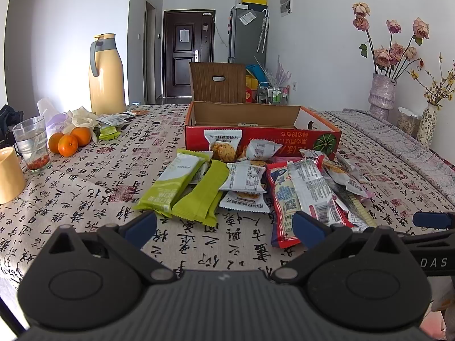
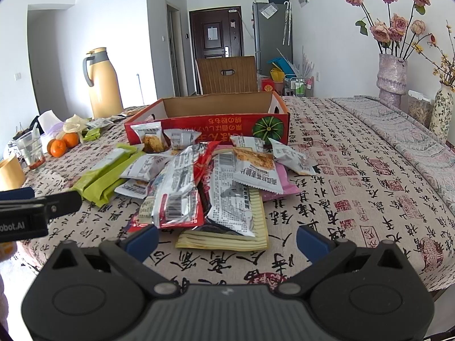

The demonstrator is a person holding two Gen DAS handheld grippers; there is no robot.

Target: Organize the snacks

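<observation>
Two views: from the left wrist, the left gripper hangs spread and empty just short of the snack packets, heaped on the calligraphy tablecloth before an open red cardboard box, one packet visible inside. From the right wrist, the right gripper is likewise spread and empty near the same heap, "obot.AI" legible on the left tool; yellow thermos, door behind.

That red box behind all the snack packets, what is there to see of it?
The red box is a shallow, open-topped cardboard tray: plain brown inside, glossy red outside with upside-down yellow writing and a green pumpkin picture on its front wall. One side wall has a cut-out handle hole. It sits flat on the patterned tablecloth. Two small white snack packets lean against its front. Little of its floor shows.
</observation>
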